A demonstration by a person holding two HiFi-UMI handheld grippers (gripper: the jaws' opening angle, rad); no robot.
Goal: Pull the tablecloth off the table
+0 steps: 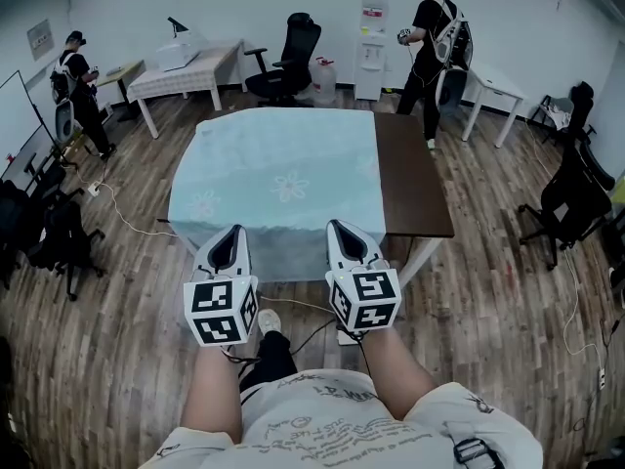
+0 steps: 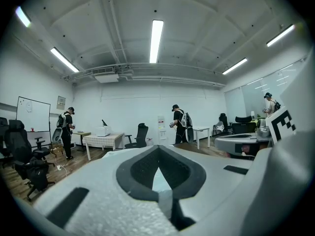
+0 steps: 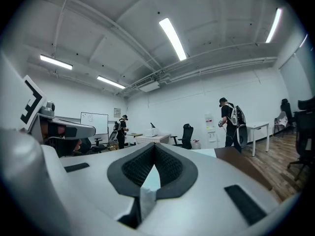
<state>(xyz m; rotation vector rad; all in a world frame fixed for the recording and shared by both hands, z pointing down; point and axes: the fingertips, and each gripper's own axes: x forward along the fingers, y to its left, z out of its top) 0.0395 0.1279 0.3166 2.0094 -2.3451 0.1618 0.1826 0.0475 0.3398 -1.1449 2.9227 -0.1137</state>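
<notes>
left gripper (image 1: 230, 233) and right gripper (image 1: 344, 229): jaws pressed together, each pinching the near hanging edge of the pale blue tablecloth (image 1: 283, 169). cloth lies spread over the table (image 1: 412, 179); brown strip bare on the person's right.

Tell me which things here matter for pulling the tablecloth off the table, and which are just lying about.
Job in hand:
- tablecloth, light blue, covering most of the table
- left tool and right tool, both shut on the tablecloth's near edge

Lying about:
- office chair
- water dispenser
- small table with a checked cover
- whiteboard
</notes>
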